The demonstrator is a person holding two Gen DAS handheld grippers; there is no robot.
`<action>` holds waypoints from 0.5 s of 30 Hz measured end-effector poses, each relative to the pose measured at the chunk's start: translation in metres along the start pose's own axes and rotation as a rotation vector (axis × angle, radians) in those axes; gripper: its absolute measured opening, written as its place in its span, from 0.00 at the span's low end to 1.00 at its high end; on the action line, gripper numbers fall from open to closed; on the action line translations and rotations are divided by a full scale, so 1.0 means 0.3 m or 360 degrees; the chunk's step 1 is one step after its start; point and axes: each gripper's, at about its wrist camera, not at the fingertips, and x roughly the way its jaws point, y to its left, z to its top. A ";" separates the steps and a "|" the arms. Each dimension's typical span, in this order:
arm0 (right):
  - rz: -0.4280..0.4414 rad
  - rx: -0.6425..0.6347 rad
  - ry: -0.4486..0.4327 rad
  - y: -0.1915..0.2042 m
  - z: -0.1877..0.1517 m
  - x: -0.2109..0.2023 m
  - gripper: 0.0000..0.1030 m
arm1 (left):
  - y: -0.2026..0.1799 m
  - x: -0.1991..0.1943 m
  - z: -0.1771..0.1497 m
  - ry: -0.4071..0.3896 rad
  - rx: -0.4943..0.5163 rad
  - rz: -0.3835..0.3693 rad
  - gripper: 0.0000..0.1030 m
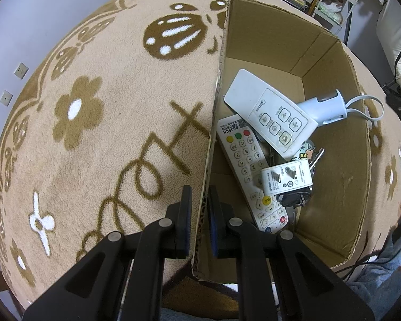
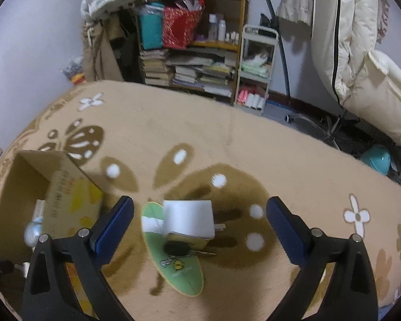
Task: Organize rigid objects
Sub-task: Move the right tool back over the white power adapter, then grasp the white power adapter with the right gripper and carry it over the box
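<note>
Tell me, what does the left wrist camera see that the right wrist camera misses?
Only the left wrist view shows inside the brown cardboard box: a white fan remote, a long white numbered remote, a white plug adapter, and the left gripper clamped on the box wall.

Only the right wrist view shows the open right gripper, a green leaf-shaped mat, a white block, a black car key and a cluttered wooden bookshelf.

Both show the box and the beige flowered carpet.
</note>
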 end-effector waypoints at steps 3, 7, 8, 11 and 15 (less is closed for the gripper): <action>0.0031 -0.0022 0.0038 0.002 -0.002 0.054 1.00 | 0.002 -0.001 0.000 0.0002 -0.0002 -0.0004 0.11; 0.0019 -0.0056 0.0087 0.019 -0.009 0.106 1.00 | 0.003 -0.001 0.000 0.0002 -0.0003 -0.0003 0.11; 0.0022 -0.0067 0.0097 0.025 -0.009 0.118 1.00 | 0.002 -0.001 0.000 0.0001 -0.0003 -0.0003 0.11; 0.0023 -0.0096 0.0125 0.037 -0.014 0.149 1.00 | 0.002 -0.001 0.000 0.0001 -0.0003 -0.0004 0.11; 0.0098 -0.0070 0.0209 0.033 -0.024 0.198 0.91 | 0.003 0.000 0.001 0.0002 -0.0002 -0.0003 0.11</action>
